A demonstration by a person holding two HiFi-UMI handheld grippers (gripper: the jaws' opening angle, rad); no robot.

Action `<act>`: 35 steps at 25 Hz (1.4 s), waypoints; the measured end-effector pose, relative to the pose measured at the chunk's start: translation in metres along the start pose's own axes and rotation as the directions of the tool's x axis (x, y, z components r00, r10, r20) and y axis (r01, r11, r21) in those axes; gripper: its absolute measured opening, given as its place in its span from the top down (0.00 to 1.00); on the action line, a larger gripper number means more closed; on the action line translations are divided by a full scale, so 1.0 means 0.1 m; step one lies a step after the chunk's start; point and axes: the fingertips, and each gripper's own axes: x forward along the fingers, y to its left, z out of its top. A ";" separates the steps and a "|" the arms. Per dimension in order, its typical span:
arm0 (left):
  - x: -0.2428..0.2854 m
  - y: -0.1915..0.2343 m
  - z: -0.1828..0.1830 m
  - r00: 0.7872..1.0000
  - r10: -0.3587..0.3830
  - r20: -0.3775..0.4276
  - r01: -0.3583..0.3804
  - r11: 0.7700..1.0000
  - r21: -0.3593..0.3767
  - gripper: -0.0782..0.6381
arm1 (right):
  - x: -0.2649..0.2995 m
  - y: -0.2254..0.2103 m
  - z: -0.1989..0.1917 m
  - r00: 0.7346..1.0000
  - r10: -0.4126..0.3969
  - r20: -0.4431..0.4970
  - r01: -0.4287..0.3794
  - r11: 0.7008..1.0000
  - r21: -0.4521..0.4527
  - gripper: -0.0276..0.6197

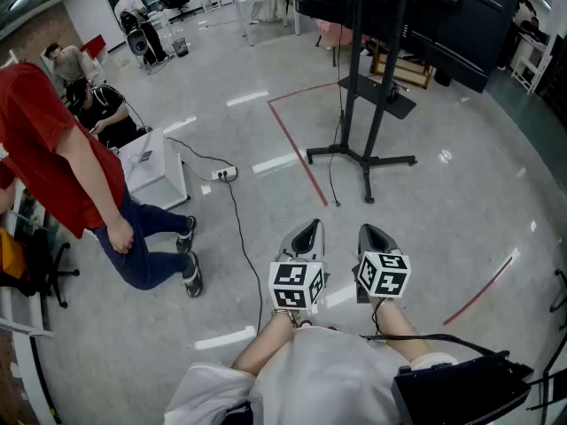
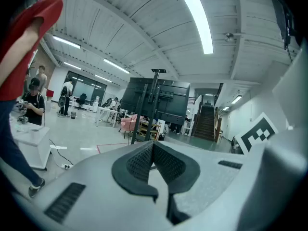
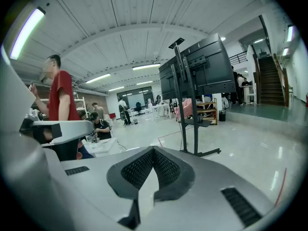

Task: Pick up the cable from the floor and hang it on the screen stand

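Left hand-held gripper (image 1: 310, 227) closed, cable (image 1: 239, 228) on floor (image 1: 425, 211)

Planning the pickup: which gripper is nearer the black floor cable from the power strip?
Left. The left gripper sits just right of the cable; the right gripper is farther right.

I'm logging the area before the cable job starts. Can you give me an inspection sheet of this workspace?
Surface: glossy grey floor with red tape lines and white marks.
Job's things: black cable lying on the floor; screen stand upright beyond it.
Clutter: power strip and low white box at left.
Grippers: left gripper and right gripper both shut and empty, above the floor.
Cables: the black cable runs from the power strip toward the wearer; a thin lead hangs down the stand.
Surroundings: person in red shirt standing close at left; seated people and desks farther back.
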 end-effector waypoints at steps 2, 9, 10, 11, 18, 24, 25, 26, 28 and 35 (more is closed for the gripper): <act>-0.02 0.00 0.02 1.000 -0.003 0.002 0.003 1.000 -0.023 0.89 | -0.01 0.02 0.01 1.000 0.001 -0.004 -0.001 1.000 0.000 0.93; -0.02 0.09 0.07 1.000 0.004 0.009 -0.004 1.000 -0.024 0.89 | 0.05 0.13 0.06 1.000 0.009 -0.003 -0.009 1.000 -0.018 0.93; -0.01 0.12 0.07 1.000 0.006 0.011 -0.005 1.000 -0.027 0.89 | 0.07 0.14 0.06 1.000 0.011 -0.002 -0.011 1.000 -0.021 0.93; -0.01 0.15 0.07 1.000 0.007 0.012 -0.007 1.000 -0.030 0.89 | 0.10 0.16 0.07 1.000 0.013 0.001 -0.013 1.000 -0.019 0.93; 0.10 0.47 0.03 1.000 0.009 0.014 -0.008 0.999 -0.038 0.89 | 0.34 0.13 0.09 1.000 -0.023 0.018 0.023 1.000 0.021 0.93; 0.25 0.80 -0.02 0.999 0.033 -0.007 -0.033 0.997 -0.067 0.89 | 0.49 0.00 -0.04 0.997 -0.070 -0.035 0.072 0.996 0.049 0.93; 0.29 0.83 -0.02 0.999 0.034 -0.010 -0.034 0.997 -0.068 0.89 | 0.53 -0.03 -0.06 0.996 -0.077 -0.045 0.080 0.996 0.050 0.93; 0.34 0.86 -0.03 0.999 0.034 -0.014 -0.034 0.997 -0.069 0.89 | 0.57 -0.06 -0.07 0.995 -0.084 -0.053 0.087 0.995 0.052 0.93; 0.44 0.90 -0.05 0.999 0.032 -0.021 -0.033 0.997 -0.074 0.89 | 0.66 -0.11 -0.07 0.994 -0.090 -0.061 0.093 0.994 0.053 0.93; 0.86 1.06 -0.04 0.999 0.030 -0.033 -0.032 0.997 -0.073 0.89 | 1.08 -0.32 0.03 0.993 -0.095 -0.076 0.099 0.994 0.056 0.93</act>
